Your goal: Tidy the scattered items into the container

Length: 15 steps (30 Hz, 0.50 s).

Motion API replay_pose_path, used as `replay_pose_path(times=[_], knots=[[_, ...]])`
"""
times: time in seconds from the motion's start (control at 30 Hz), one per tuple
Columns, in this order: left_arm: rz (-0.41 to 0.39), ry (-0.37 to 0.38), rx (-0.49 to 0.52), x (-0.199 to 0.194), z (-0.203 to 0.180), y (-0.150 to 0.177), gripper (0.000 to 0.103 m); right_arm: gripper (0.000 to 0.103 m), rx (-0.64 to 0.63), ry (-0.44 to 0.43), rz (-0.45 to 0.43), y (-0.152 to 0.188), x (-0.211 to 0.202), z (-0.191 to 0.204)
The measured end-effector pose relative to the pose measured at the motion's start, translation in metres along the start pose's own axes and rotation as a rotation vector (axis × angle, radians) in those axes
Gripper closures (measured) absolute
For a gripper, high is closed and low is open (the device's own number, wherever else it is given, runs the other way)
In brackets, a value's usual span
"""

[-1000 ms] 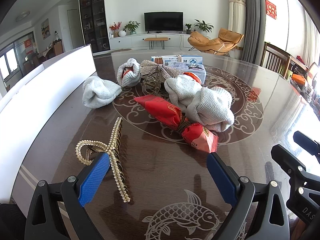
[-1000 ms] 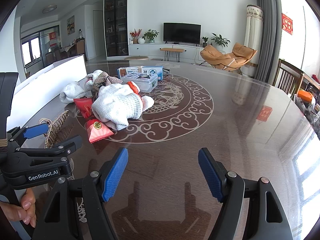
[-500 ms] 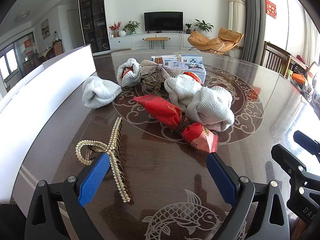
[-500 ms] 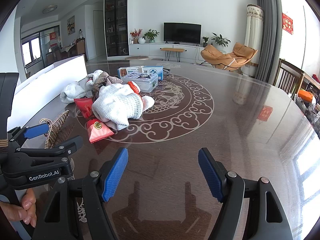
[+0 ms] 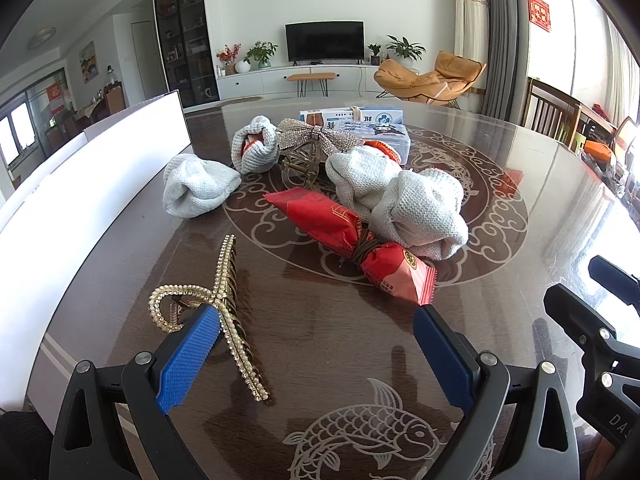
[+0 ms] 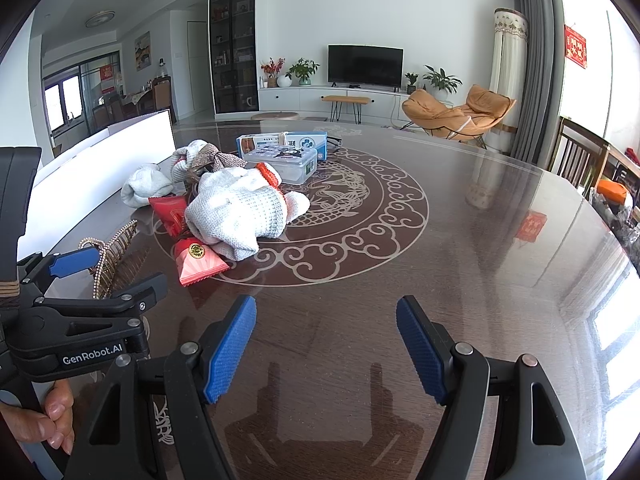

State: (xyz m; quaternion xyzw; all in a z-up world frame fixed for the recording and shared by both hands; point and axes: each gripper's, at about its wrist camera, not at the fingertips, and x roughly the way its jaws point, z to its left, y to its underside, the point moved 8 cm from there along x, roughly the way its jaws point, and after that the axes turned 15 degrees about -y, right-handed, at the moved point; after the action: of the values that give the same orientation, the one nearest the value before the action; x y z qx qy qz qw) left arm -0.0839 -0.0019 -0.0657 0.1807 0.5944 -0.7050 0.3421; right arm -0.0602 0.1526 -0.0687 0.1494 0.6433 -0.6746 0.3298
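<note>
**A:** Status?

**B:** Progress nil, by my read. Everything lies loose on the worktop [image 5: 520, 184]; nothing looks packed. Left tongs [image 5: 316, 356] are spread apart and hold nothing. Right tongs [image 6: 326, 350] same, apart over bare wood at lower centre of their frame.

**A:** Where's the stuff?

**B:** Left view: gold hair claw [image 5: 224, 300] at lower left, with my left blue pad right at it; can't tell if it touches. Red snack packet [image 5: 352, 240] at centre, tied in the middle. Behind it, a pile of grey knit gloves [image 5: 416, 204], one more glove [image 5: 196, 190] alone at centre left, another balled one [image 5: 256, 148] further back. Rhinestone bow clip [image 5: 316, 138] at upper centre.

**A:** Container?

**B:** Clear plastic box [image 6: 288, 164] at upper centre of the right view, lid seemingly on, with a blue-white carton [image 6: 280, 142] just behind it. Probably the target, which is a judgement. All items are left to move.

**A:** Surface, room?

**B:** Glossy dark wood with pale scroll and fish inlay, strong glare on the right. Expect slippery picks. Living room behind: TV [image 6: 365, 65], orange lounge chair [image 6: 456, 114], white board [image 5: 80, 184] along the left edge.
</note>
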Motion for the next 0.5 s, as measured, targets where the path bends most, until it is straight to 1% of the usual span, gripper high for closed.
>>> replay_pose_path(times=[0.1, 0.5], knots=[[0.001, 0.001, -0.001, 0.0002, 0.0006, 0.0002, 0.004, 0.029, 0.008, -0.006, 0.014, 0.0011, 0.002, 0.0011], [0.002, 0.003, 0.01, -0.0004, 0.0001, 0.0005, 0.004, 0.029, -0.001, 0.0, 0.011, 0.0013, 0.0028, 0.0013]])
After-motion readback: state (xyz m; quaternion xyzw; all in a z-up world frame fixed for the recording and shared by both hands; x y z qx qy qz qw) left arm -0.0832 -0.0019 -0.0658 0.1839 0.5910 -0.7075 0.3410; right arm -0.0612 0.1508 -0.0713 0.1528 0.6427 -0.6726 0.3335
